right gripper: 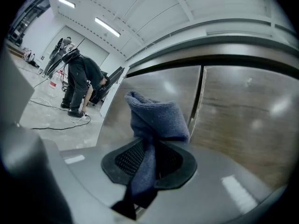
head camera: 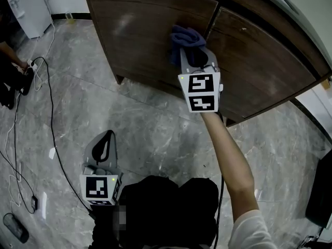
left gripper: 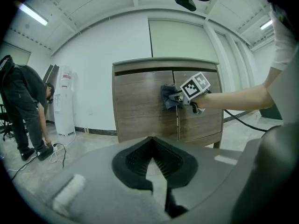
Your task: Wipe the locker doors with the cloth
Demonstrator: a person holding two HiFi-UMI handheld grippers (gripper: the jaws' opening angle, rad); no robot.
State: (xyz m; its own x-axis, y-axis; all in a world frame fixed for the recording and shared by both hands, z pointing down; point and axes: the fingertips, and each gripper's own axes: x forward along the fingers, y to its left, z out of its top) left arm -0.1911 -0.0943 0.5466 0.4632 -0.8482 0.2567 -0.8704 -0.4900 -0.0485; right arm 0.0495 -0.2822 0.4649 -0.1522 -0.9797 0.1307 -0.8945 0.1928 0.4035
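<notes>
**Observer:** Right side first. What is in it?

**Operator:** My right hand-held gripper (right gripper: 150, 161) has its jaws closed on the blue cloth (right gripper: 155, 118). The cloth bunches out above the pads and hangs in a tail below them.

**Observer:** Where does the cloth sit on the locker?

**Operator:** In the head view it lies against the left door (head camera: 140, 40) of the brown locker. It is high up, just beside the seam (head camera: 213, 17) that parts this door from the right door (head camera: 264, 66). My arm is stretched out to it. The left gripper view agrees: the cloth is at the seam, with the marker cube just behind it.

**Observer:** And the left side?

**Operator:** My left hand-held gripper (left gripper: 152, 162) is closed. Its pads meet at the tips with nothing between them, and only a sliver of floor shows through lower down. I hold it low over the grey marbled floor (head camera: 150, 134), well apart from the locker.

**Observer:** Anything else in frame?

**Operator:** A person in dark clothes (left gripper: 25, 101) bends over at the far left. A dark cable (head camera: 51, 113) trails across the floor.
</notes>
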